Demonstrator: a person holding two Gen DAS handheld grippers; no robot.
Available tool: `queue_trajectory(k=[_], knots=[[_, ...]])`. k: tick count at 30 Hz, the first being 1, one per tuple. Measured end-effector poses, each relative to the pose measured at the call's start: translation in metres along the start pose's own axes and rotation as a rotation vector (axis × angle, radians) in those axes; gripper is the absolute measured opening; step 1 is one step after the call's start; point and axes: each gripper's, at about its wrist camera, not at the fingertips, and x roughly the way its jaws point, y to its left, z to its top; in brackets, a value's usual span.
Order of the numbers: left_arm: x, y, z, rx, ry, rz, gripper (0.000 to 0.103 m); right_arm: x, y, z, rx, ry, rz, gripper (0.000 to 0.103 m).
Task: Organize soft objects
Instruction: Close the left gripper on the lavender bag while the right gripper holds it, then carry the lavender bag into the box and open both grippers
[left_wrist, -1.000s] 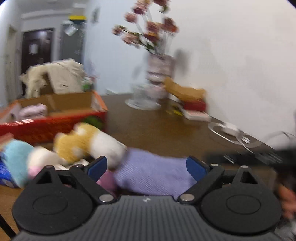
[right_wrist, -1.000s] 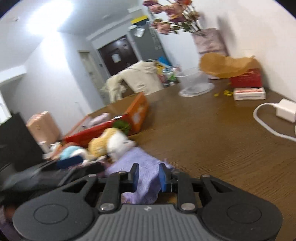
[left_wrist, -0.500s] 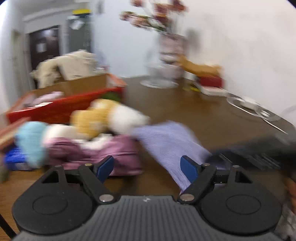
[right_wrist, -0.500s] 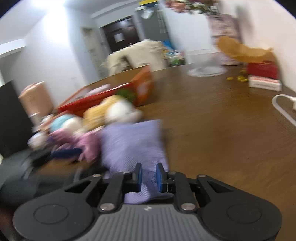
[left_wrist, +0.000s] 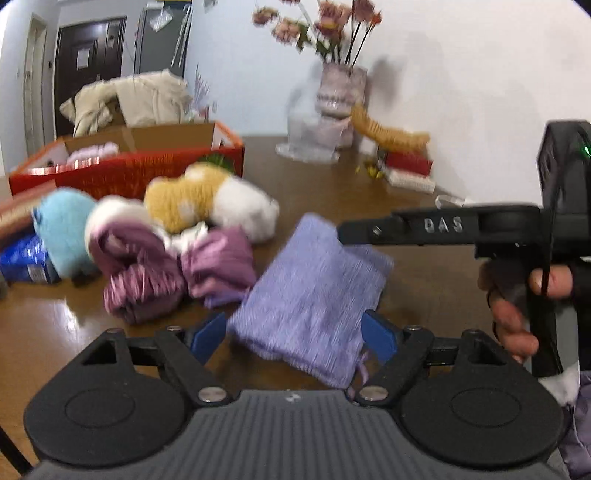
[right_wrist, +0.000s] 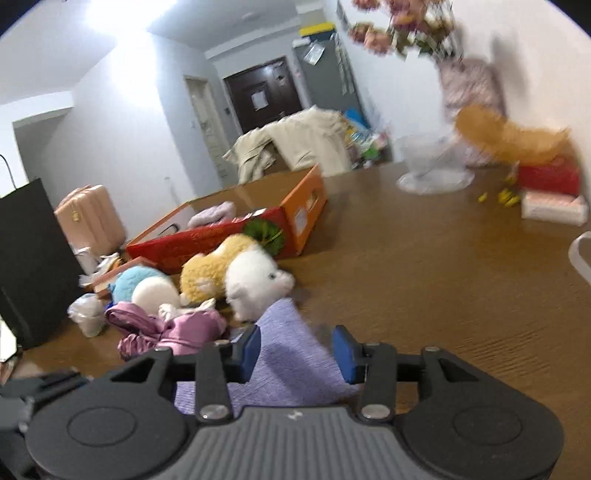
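Observation:
A lavender knit cloth (left_wrist: 314, 291) lies flat on the brown table (left_wrist: 332, 192), apart from the pile. My left gripper (left_wrist: 293, 338) is open, and the cloth's near end lies between its blue pads. My right gripper (right_wrist: 298, 350) is opening. The cloth (right_wrist: 291, 358) lies between its pads, and neither pad presses on it. In the left wrist view that gripper (left_wrist: 443, 225) comes in from the right, held in a hand (left_wrist: 513, 306). The pile holds a yellow-and-white plush (left_wrist: 207, 206), a blue plush (left_wrist: 62, 225) and a mauve satin garment (left_wrist: 147, 273).
A red cardboard box (left_wrist: 129, 173) with a pale cloth inside stands behind the pile. A flower vase (left_wrist: 341, 99), a glass bowl (left_wrist: 308, 144) and small boxes (left_wrist: 408, 166) line the wall. A white cable (right_wrist: 580, 254) lies at the right edge. A blue packet (left_wrist: 22, 262) sits far left.
The lavender cloth has been drawn away from the pile and now lies flat nearer to me. The right gripper's jaws, pinched on it before, have parted. The left jaws narrowed a little.

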Motion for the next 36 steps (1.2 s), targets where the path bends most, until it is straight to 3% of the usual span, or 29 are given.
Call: queue_trajectory(k=[4, 7, 9, 10, 12, 13, 15, 19, 20, 23, 26, 28, 32, 36], knots=[[0.003, 0.015, -0.004, -0.043, 0.022, 0.029, 0.077, -0.004, 0.002, -0.015, 0.051, 0.041, 0.007, 0.036], [0.005, 0.027, -0.004, -0.105, 0.011, -0.022, 0.077, -0.013, 0.007, -0.032, 0.071, 0.058, -0.053, 0.026], [0.008, 0.029, -0.002, -0.117, 0.005, -0.032, 0.073, -0.021, 0.012, -0.036, 0.079, 0.05, -0.069, 0.027], [0.009, 0.03, 0.0, -0.124, 0.005, -0.042, 0.068, -0.026, 0.013, -0.034, 0.075, 0.031, -0.076, 0.028], [0.014, 0.033, 0.003, -0.132, 0.017, -0.094, 0.039, -0.033, 0.014, -0.027, 0.052, -0.012, -0.063, 0.029], [0.016, 0.034, 0.003, -0.14, 0.023, -0.116, 0.036, -0.033, 0.011, -0.022, 0.041, -0.02, -0.047, 0.033], [0.018, 0.035, 0.003, -0.152, 0.027, -0.136, 0.029, -0.022, 0.004, -0.015, 0.031, -0.013, -0.017, 0.053], [0.022, 0.036, 0.004, -0.146, 0.03, -0.126, 0.017, 0.001, -0.009, -0.011, 0.044, -0.005, -0.023, 0.062], [0.022, 0.036, 0.005, -0.146, 0.031, -0.13, 0.013, 0.001, -0.011, -0.011, 0.045, -0.006, -0.015, 0.054], [0.018, 0.035, 0.01, -0.127, 0.018, -0.162, 0.006, -0.007, -0.006, -0.012, 0.042, -0.006, 0.032, 0.014], [0.004, 0.025, 0.019, -0.041, -0.046, -0.187, 0.005, -0.019, 0.005, -0.016, 0.042, -0.007, 0.016, 0.004], [-0.01, 0.023, 0.033, 0.005, -0.098, -0.22, 0.005, -0.03, 0.011, -0.008, 0.075, -0.04, 0.04, 0.004], [-0.031, 0.042, 0.084, 0.029, -0.216, -0.252, 0.005, -0.038, 0.032, 0.041, 0.059, -0.169, 0.084, 0.004], [-0.02, 0.084, 0.153, 0.0, -0.275, -0.21, 0.005, 0.008, 0.043, 0.105, 0.064, -0.206, 0.114, 0.004]])
